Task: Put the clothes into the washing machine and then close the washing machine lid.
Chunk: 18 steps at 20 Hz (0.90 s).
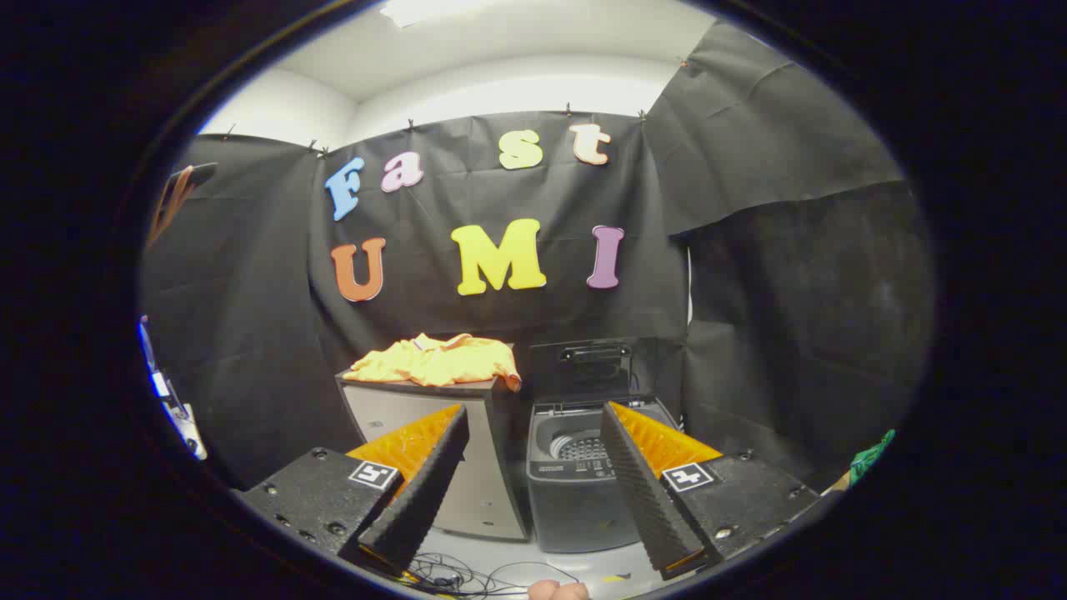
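1. My gripper (533, 433) hangs well back, fingers spread wide and holding nothing, ready for cloth.
2. Beyond them the washer (583, 492) stands with its lid (593, 367) raised, drum exposed for loading.
3. The shirt (438, 360) lies crumpled on the cabinet (417, 417) just beside the washer.

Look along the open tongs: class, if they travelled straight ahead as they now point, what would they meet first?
Probably the cabinet edge or the washing machine beside it; both sit between the open tongs, well ahead. Depth is unclear. The yellow clothes lie higher, on the cabinet.
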Each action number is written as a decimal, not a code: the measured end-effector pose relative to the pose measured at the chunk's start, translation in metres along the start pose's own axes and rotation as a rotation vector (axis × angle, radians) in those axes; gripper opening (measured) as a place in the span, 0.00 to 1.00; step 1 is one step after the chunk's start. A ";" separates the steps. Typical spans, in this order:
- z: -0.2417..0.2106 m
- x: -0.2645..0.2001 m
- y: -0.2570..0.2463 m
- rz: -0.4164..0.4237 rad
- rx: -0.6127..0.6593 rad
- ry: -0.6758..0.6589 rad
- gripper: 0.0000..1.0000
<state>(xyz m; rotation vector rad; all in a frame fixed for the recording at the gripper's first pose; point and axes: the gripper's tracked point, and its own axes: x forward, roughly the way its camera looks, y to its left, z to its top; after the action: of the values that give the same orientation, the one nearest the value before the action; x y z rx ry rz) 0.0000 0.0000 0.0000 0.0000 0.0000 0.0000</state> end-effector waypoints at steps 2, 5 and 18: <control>0.000 0.002 0.001 -0.001 0.001 0.000 1.00; 0.002 0.000 0.008 0.008 -0.007 -0.017 1.00; -0.022 -0.002 0.026 0.028 -0.048 -0.027 1.00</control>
<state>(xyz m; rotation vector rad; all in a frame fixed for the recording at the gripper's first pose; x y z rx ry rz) -0.0018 0.0264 -0.0223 -0.0481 -0.0275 0.0284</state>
